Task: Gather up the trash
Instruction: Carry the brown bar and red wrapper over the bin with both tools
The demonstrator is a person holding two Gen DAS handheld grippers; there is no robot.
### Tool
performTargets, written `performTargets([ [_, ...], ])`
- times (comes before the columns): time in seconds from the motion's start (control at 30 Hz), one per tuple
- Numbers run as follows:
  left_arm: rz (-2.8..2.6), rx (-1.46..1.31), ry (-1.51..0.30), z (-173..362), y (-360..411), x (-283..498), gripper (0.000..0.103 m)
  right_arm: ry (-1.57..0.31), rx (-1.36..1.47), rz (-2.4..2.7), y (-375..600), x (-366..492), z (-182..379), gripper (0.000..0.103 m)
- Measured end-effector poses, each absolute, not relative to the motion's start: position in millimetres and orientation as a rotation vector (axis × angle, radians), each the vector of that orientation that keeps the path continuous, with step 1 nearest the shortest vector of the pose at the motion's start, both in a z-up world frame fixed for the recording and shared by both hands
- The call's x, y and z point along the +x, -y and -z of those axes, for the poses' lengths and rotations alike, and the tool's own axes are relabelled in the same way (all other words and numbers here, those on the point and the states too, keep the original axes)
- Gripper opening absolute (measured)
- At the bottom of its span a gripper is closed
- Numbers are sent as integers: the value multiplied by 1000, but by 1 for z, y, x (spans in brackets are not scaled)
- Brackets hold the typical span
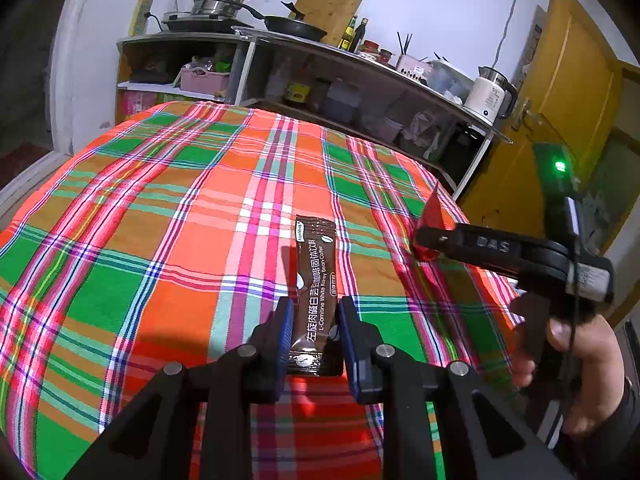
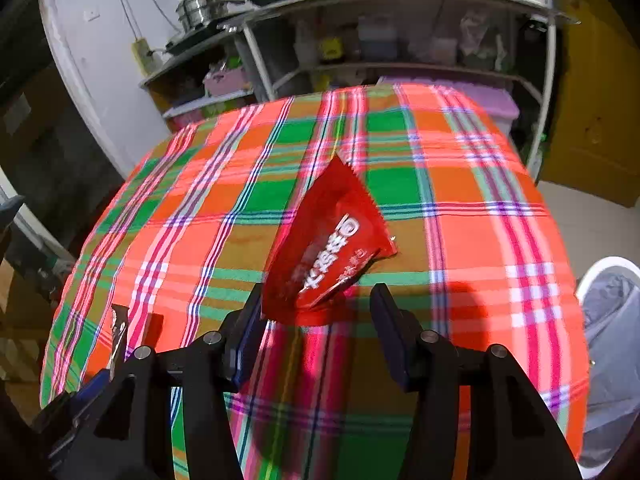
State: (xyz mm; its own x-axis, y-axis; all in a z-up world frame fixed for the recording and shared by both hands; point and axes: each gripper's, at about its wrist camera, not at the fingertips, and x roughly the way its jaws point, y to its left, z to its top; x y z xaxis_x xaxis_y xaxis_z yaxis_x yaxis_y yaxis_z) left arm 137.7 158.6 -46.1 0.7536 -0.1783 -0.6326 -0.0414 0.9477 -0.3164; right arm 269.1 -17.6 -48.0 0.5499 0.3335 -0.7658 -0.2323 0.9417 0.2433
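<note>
Holding the coffee sachet (image 1: 316, 300) clenched in our left gripper (image 1: 314, 330), right gripper (image 2: 316, 312) fingers released around the red wrapper (image 2: 328, 248): closing early risks pushing it away across the worktop (image 2: 460, 200).

Hard light from above me is oversaturating the plaid tabletop (image 1: 160, 208); my hand-held gripper is casting dark shadows, and both fisheye views are bending and blackening at the corners.
</note>
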Motion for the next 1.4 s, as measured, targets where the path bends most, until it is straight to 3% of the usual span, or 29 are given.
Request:
performTargets([
  [0.37, 84, -322, -731, 50, -155, 140, 23, -938, 170, -321, 18, 287, 57, 52],
  [0.4, 85, -321, -732, 50, -155, 141, 23, -939, 175, -318, 19, 288, 58, 49],
  [0.47, 87, -320, -733, 50, -155, 141, 23, -934, 165, -309, 20, 289, 57, 27],
  [0.67, 87, -311, -732, 50, -153, 141, 23, -932, 156, -323, 24, 286, 56, 21],
  [1.4, 160, -234, -692, 14, -90, 114, 23, -819, 137, -420, 89, 193, 11, 19],
])
